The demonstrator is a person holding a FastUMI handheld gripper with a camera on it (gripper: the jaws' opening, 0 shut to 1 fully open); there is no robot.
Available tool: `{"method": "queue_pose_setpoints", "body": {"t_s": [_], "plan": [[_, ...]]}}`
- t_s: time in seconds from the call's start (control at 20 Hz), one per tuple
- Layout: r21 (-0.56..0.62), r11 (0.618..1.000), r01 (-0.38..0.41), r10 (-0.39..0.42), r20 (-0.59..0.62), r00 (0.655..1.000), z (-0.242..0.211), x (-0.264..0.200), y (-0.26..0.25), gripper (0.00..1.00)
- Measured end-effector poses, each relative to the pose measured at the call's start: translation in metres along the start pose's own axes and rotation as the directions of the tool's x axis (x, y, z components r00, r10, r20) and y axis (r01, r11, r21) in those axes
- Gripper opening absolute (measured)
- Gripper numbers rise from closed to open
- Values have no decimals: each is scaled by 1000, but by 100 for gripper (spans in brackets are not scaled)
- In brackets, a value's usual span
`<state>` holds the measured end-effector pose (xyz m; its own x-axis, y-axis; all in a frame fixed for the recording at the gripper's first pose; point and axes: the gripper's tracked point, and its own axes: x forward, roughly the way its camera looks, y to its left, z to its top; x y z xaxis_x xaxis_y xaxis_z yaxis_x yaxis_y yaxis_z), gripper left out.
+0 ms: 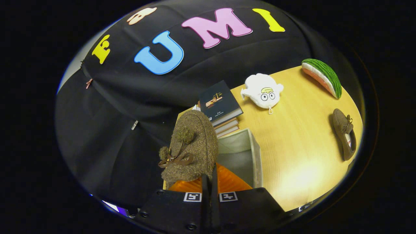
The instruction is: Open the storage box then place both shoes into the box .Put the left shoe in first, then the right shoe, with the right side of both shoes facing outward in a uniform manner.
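Gripper (209, 182): jaws drawn narrow and clamped on the heel edge of a brown fuzzy shoe (190, 149), held above the open storage box (256, 156). A stack of books (221, 104) stands just beyond the box. The second shoe (344, 133) lies well apart on the worktop (292, 156). A white plush toy (263, 91) and a watermelon slice (323, 76) lie further out.

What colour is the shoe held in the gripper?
Brown, fuzzy, with a darker brown bow; the gripper is shut on the held shoe. Gripper view.
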<state>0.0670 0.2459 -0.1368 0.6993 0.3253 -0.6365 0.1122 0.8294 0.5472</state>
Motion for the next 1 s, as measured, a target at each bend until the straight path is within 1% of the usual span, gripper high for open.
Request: {"method": "queue_pose_setpoints", "body": {"t_s": [0.15, 0.3, 0.4, 0.55, 0.6, 0.65, 0.7, 0.75, 0.8, 0.85, 1.0], "plan": [[-8, 999, 32, -33, -35, 999, -22, 25, 3, 5], [-7, 998, 63, -63, -62, 996, -37, 40, 2, 5], [3, 995, 96, -95, -80, 992, -45, 44, -5, 5], [29, 992, 125, -121, -118, 986, -55, 51, -10, 6], [30, 993, 114, -109, -132, 985, -58, 53, -6, 6], [34, 994, 103, -96, -150, 984, -60, 54, 0, 13], [24, 995, 92, -87, -172, 981, -68, 54, 4, 42], [27, 998, 59, -53, -176, 983, -71, 60, 12, 72], [26, 999, 42, -37, -164, 986, -64, 44, 21, 100], [14, 1000, 27, -24, -151, 988, -62, 50, 25, 99], [-95, 995, -4, -5, -97, 995, -43, 32, 29, 99]]}}
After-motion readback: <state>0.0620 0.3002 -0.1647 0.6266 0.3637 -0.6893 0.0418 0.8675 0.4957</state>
